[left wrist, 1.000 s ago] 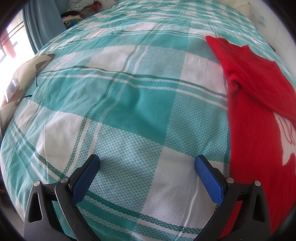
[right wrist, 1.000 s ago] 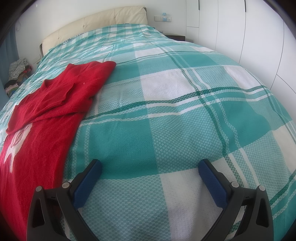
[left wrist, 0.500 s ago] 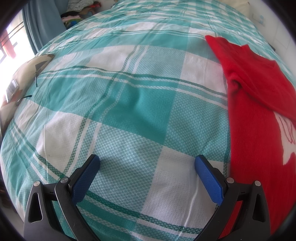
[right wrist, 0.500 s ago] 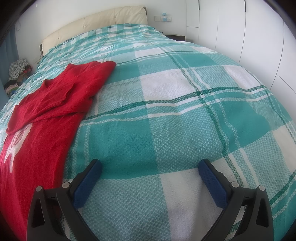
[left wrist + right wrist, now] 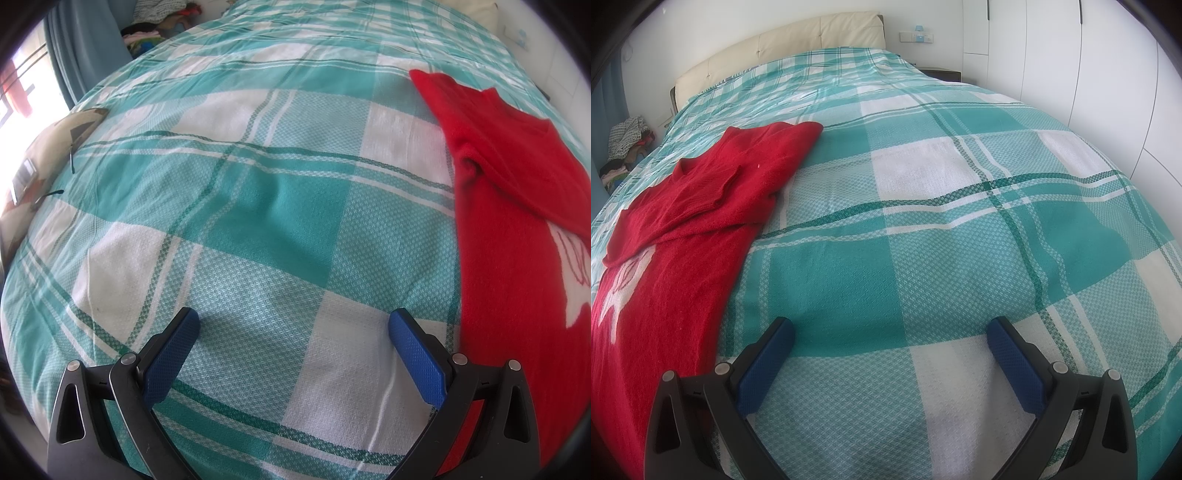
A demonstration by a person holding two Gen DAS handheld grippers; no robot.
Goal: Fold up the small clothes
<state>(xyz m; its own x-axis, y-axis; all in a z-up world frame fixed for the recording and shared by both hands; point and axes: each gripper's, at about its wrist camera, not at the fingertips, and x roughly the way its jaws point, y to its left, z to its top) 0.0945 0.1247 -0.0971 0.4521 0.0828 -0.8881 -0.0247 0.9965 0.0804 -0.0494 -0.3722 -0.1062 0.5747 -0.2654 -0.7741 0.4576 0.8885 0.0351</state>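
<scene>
The left gripper [image 5: 293,325] sits at the bottom of its frame, its blue-padded jaws spread wide with nothing between them, over the teal-and-white checked bedspread [image 5: 258,221]. The red sweater [image 5: 517,229] lies flat on the bedspread along the right edge of that frame, just beside the right-hand finger, a white motif showing at mid right. The right gripper [image 5: 890,334] is likewise wide apart and empty at the bottom of its frame; there the red sweater [image 5: 683,240] fills the left side, a sleeve folded across its upper part. A beige headboard [image 5: 783,44] stands at upper centre, white wardrobe doors [image 5: 1089,74] at upper right.
</scene>
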